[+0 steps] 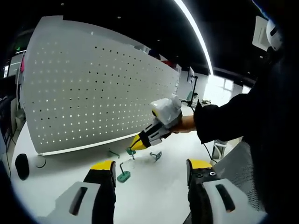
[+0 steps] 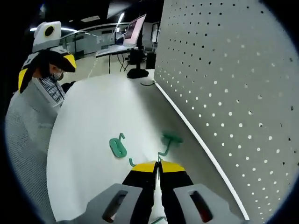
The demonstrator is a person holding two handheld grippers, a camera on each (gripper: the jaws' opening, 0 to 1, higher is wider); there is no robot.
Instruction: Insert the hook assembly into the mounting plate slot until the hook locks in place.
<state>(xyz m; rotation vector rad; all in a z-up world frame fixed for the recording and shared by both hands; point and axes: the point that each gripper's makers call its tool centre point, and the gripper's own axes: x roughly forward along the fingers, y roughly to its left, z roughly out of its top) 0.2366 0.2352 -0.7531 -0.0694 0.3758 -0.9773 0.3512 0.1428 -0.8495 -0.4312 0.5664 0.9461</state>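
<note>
My right gripper (image 2: pixel 157 169) has its yellow-tipped jaws pressed together on a small green plastic hook (image 2: pixel 164 152) just above the white table (image 2: pixel 84 130). My left gripper (image 1: pixel 151 171) hangs spread and empty. I should keep the pinch firm and carry the hook squarely to the white perforated pegboard (image 1: pixel 93 84); other green hooks (image 1: pixel 124 175) lie nearby.

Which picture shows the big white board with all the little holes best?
The left gripper view: the white perforated pegboard stands nearly whole there, behind the white table. The right gripper view shows the pegboard close and slanted, cut off.
</note>
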